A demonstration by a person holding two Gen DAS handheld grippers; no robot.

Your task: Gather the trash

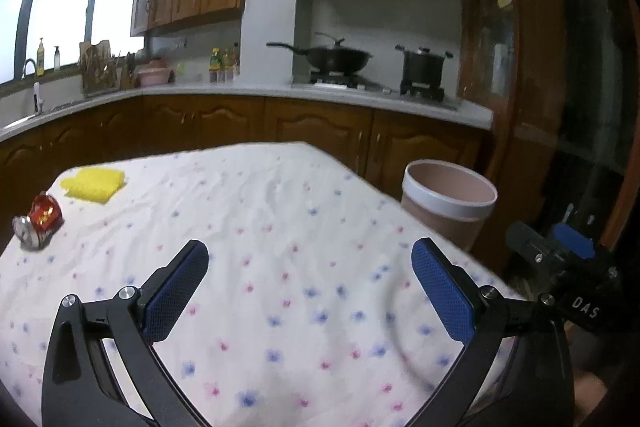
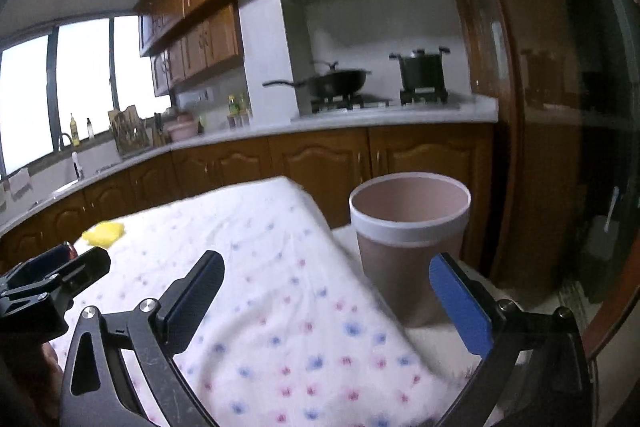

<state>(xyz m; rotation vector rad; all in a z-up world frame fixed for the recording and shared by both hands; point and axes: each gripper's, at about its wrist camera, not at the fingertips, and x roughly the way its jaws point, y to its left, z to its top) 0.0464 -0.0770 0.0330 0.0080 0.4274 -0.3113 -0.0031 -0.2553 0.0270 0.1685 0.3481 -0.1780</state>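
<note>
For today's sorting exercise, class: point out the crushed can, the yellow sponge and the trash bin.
crushed can (image 1: 38,223), left wrist view, on its red side.
yellow sponge (image 1: 94,183), left wrist view, on its top face.
trash bin (image 2: 408,227), right wrist view, on its white rim.

Both wrist cameras look forward from low above the cloth-covered table (image 1: 280,211), facing the kitchen counter (image 1: 248,93). The right view sits nearer the table's right edge. Both share the bin (image 2: 408,227) and stove (image 2: 348,103).
</note>
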